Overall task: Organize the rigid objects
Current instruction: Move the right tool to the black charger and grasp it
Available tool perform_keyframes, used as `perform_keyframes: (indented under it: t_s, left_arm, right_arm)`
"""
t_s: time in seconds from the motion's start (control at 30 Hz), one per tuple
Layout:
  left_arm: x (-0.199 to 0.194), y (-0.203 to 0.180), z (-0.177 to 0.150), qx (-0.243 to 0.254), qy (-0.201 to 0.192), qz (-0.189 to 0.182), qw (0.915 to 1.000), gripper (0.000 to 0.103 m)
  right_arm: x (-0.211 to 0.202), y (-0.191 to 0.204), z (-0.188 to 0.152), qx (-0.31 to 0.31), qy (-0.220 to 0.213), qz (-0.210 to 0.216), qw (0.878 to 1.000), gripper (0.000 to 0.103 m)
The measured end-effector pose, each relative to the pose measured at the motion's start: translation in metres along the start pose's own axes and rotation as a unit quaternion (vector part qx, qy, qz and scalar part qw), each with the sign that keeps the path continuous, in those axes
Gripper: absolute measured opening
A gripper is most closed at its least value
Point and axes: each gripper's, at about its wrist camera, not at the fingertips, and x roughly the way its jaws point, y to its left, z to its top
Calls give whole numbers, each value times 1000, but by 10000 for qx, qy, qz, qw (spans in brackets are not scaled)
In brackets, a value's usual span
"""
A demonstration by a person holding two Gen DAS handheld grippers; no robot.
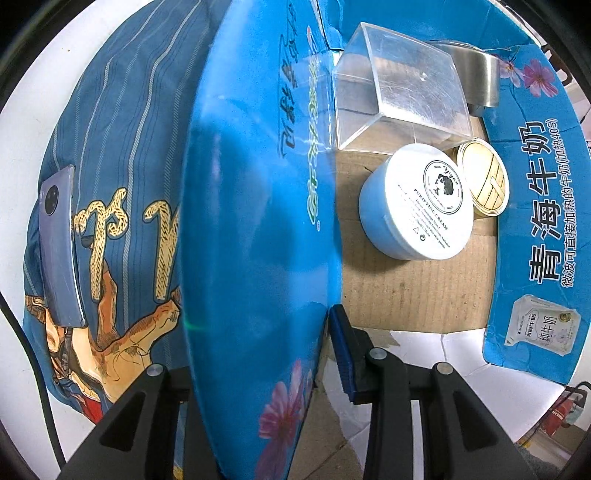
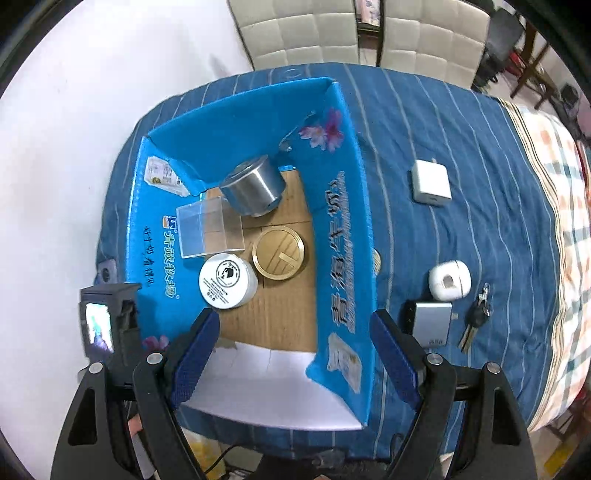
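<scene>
Blue pads of the left gripper [image 1: 258, 354] pinch one flap [image 1: 255, 221] of the cardboard box [image 2: 343, 236], pointing down at it. Right gripper [image 2: 295, 354] hangs above the box's near end, jaws spread wide, nothing between them.

Inside the box on its brown floor: white cream jar [image 2: 228, 281] touching a round gold tin [image 2: 278, 253], a clear plastic cube [image 2: 209, 230], a steel cup [image 2: 255, 190] lying on its side at the far end.

Left wrist view alone shows a phone [image 1: 59, 247] face down on the blue printed cloth [image 1: 122, 155] outside the pinched flap.

Right wrist view alone shows the items not in the box, on the striped cloth [image 2: 480, 155] covering the surface: white charger [image 2: 430, 182], white earbud case [image 2: 448, 280], silver card case [image 2: 432, 323], keys [image 2: 476, 317]. Chairs [image 2: 303, 31] stand beyond.
</scene>
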Motion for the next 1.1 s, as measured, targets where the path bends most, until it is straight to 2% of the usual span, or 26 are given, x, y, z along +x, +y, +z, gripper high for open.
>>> perform_keyframes:
  t_s: [0.13,0.23,0.33,0.47,0.57,0.67,0.83,0.9,0.93,0.97,1.0,1.1]
  left_arm:
    - [0,0,0,-12,-3,-8,10000,32]
    - [1,1,0,-8,-1,-12,10000,32]
    - [1,2,0,-12,1,-15,10000,33]
    - [2,3,0,3,9,-8,10000,33]
    - [2,3,1,19,15,-2,10000,33]
    - [2,2,1,22,15,7,10000,33]
    - [2,1,2,10,28,8,10000,33]
    - [2,1,2,7,24,9,10000,33]
    - [3,2,2,6,24,6,10000,33]
    - [3,2,2,0,26,3,10000,33]
    - [3,2,2,-8,28,3,10000,33]
    - [4,3,2,-23,28,1,10000,33]
  right_arm:
    - [-19,-44,-8,557,-197,91,9982,86]
    - [-20,-101,-11,1278,-216,84,9915,86]
    - [-6,-151,-12,1782,-115,-160,9838,86]
    - [31,-215,-24,2453,296,60,9690,86]
    - [51,-218,-30,2288,429,121,9725,86]
    - [75,-203,-33,1916,595,55,9797,86]
    - [118,-186,-32,1809,944,84,9789,86]
    - [133,-179,-29,1675,1090,-78,9798,85]
    - [142,-177,-29,1679,1172,-47,9788,84]
    - [149,-177,-29,1714,1259,-62,9771,77]
    - [155,-178,-29,1743,1307,-118,9759,65]
    - [158,-176,-24,1732,1245,-284,9766,64]
